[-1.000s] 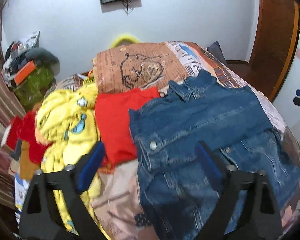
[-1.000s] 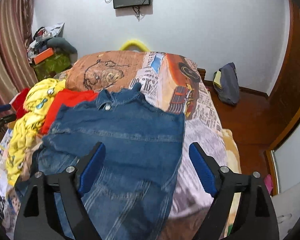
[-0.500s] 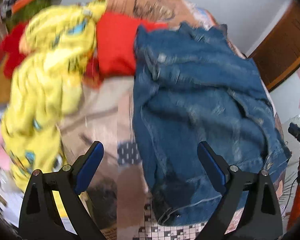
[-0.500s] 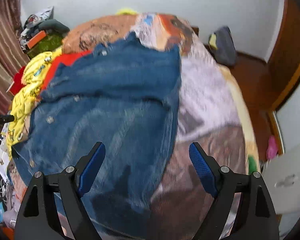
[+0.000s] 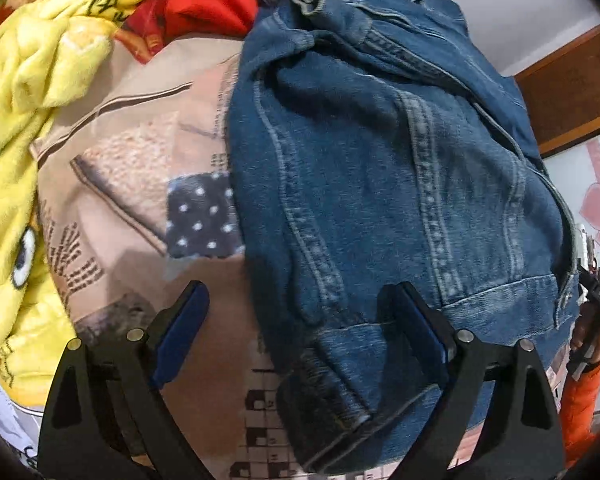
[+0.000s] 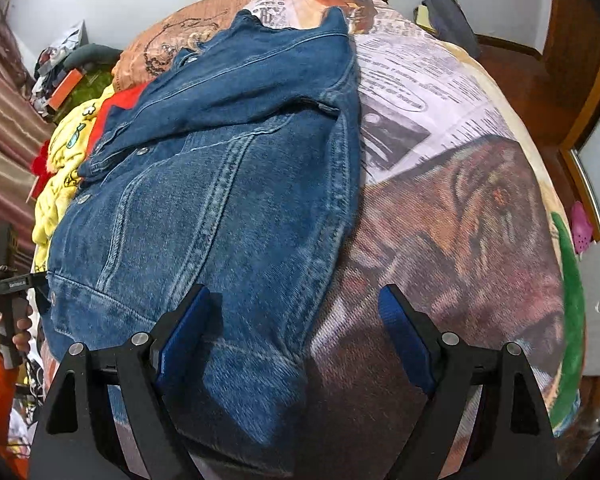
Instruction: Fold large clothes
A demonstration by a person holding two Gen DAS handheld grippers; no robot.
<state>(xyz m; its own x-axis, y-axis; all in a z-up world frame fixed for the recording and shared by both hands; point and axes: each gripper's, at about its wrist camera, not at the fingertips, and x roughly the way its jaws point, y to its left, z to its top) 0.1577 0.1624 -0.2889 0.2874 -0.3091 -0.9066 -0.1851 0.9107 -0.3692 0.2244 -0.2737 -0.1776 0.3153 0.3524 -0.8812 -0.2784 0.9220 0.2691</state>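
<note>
2 grippers hung spread over a denim jacket [image 6: 228, 184] lying on the printed bedspread [image 6: 452, 208]. Left gripper [image 5: 300, 320], jaws just narrowing slightly, straddled its hem corner unpinched; right gripper [image 6: 296, 320] spanned its other edge.

Blue denim jacket [image 6: 228, 184] lies spread, partly folded, on the bed.

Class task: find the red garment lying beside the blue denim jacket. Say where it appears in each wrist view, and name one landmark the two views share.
Left wrist view: the red garment sits at the top edge, left of centre, between the yellow cartoon-print fleece blanket and the blue denim jacket.
Right wrist view: a small red patch at upper left, partly tucked under the jacket.
Shared landmark: the denim jacket.
</note>
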